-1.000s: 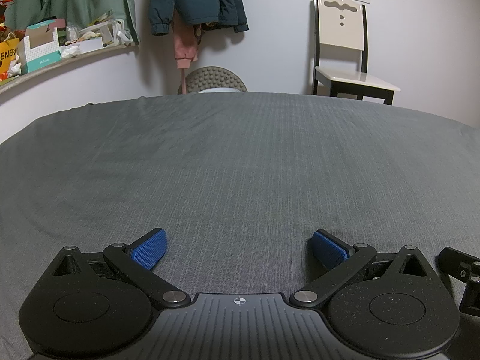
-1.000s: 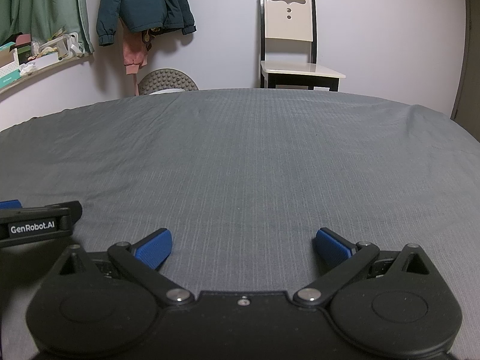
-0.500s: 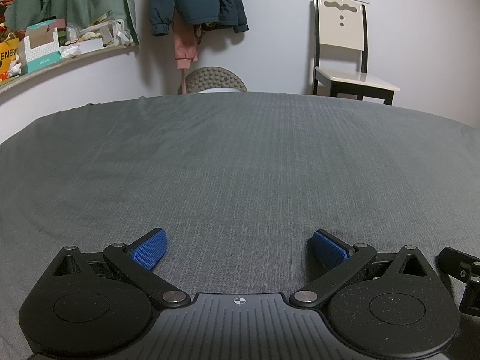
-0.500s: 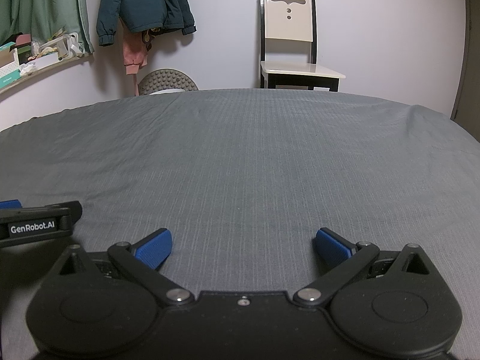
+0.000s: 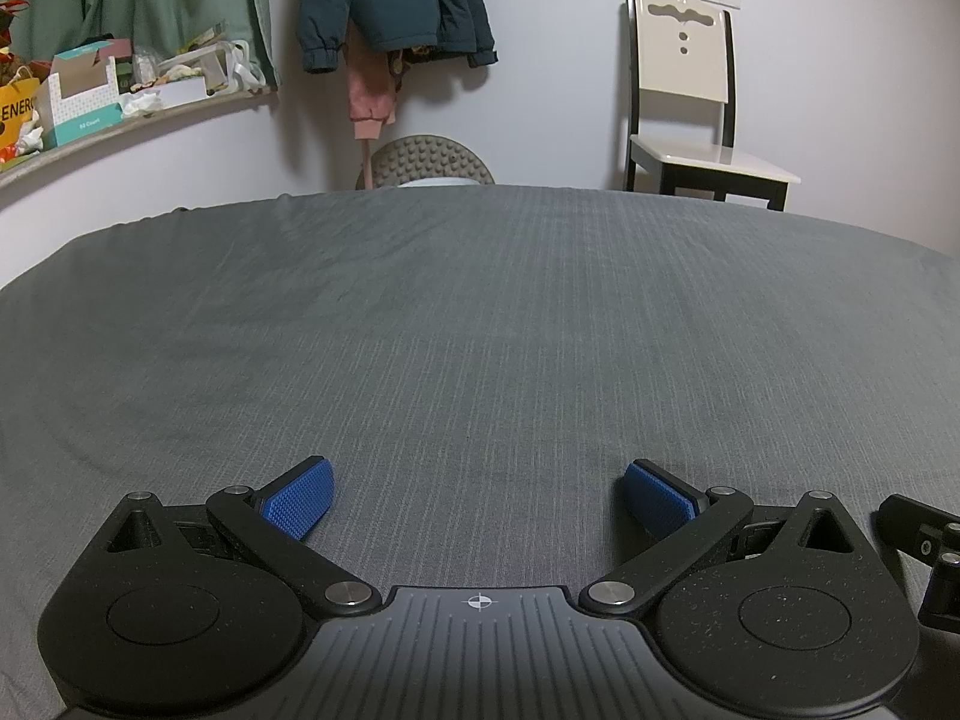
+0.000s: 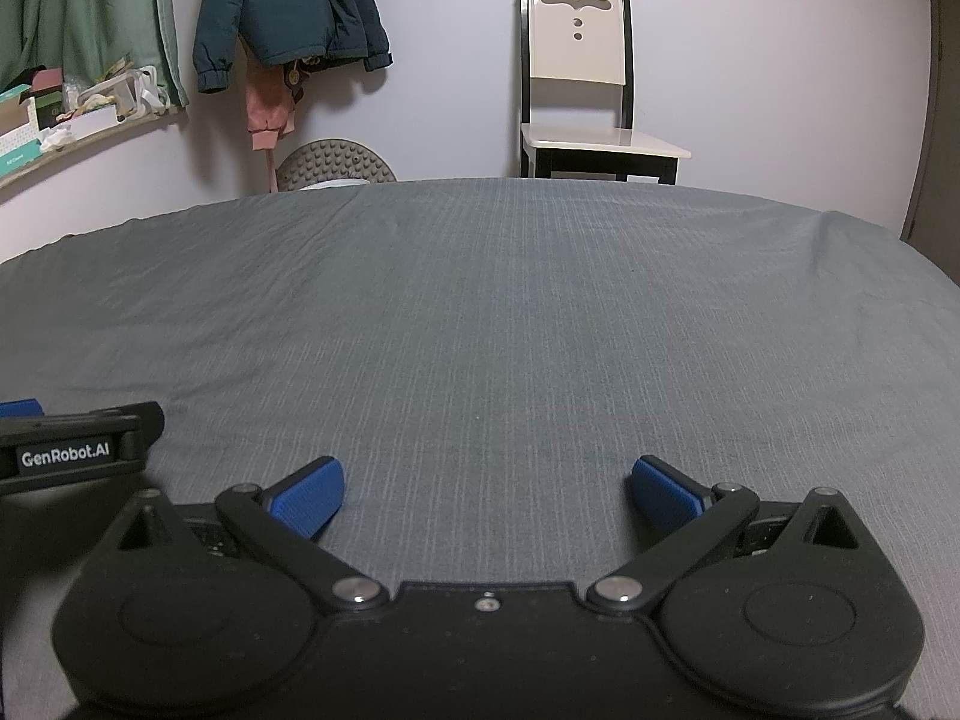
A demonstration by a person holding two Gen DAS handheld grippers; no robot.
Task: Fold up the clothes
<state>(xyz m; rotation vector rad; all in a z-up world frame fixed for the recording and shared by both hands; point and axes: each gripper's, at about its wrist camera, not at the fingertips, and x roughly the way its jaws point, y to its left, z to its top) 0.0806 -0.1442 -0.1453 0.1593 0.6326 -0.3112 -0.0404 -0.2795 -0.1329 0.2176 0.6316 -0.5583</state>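
Observation:
Both grippers rest low over a grey striped bed sheet [image 5: 480,312] that fills each view; no garment lies on it. My left gripper [image 5: 478,495] is open, blue pads [image 5: 298,499] wide apart, nothing between them. My right gripper [image 6: 486,492] is open too, its blue pads [image 6: 663,495] spread over bare sheet [image 6: 492,312]. The two sit side by side: part of the right gripper's body [image 5: 924,558] shows at the left wrist view's right edge, and the left gripper's labelled body [image 6: 72,450] shows at the right wrist view's left edge.
Beyond the bed's far edge, a cream and black chair [image 5: 684,102] stands at the wall. A dark teal jacket [image 5: 390,0] and a pink garment [image 5: 372,102] hang on the wall. A cluttered shelf [image 5: 90,114] runs along the left; a round nubbed cushion [image 5: 429,159] leans below.

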